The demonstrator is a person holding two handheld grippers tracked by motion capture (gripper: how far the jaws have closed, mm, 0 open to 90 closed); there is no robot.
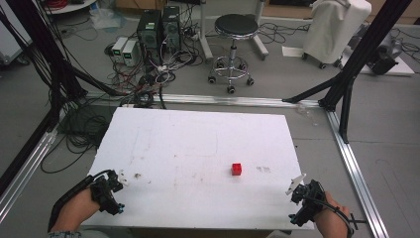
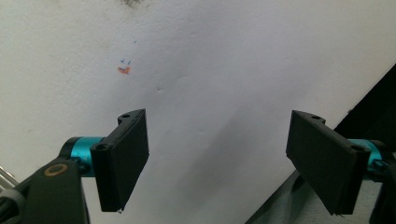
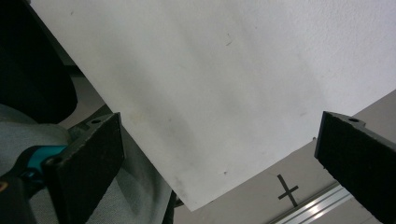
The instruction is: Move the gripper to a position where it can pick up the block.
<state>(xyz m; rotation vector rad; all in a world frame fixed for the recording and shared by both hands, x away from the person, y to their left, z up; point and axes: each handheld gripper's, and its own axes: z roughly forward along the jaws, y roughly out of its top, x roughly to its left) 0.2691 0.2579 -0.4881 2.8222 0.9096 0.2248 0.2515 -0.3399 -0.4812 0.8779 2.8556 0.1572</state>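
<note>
Red cube (image 1: 236,169) amid open tabletop (image 1: 198,144).

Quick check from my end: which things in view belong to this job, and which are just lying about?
In the job:
red cube, alone on the white table
right tongs, open, the nearer pair to the cube
left tongs, open, at the table's near left corner

Just lying about:
black stool
computer towers
floor cables
white covered cart
</note>
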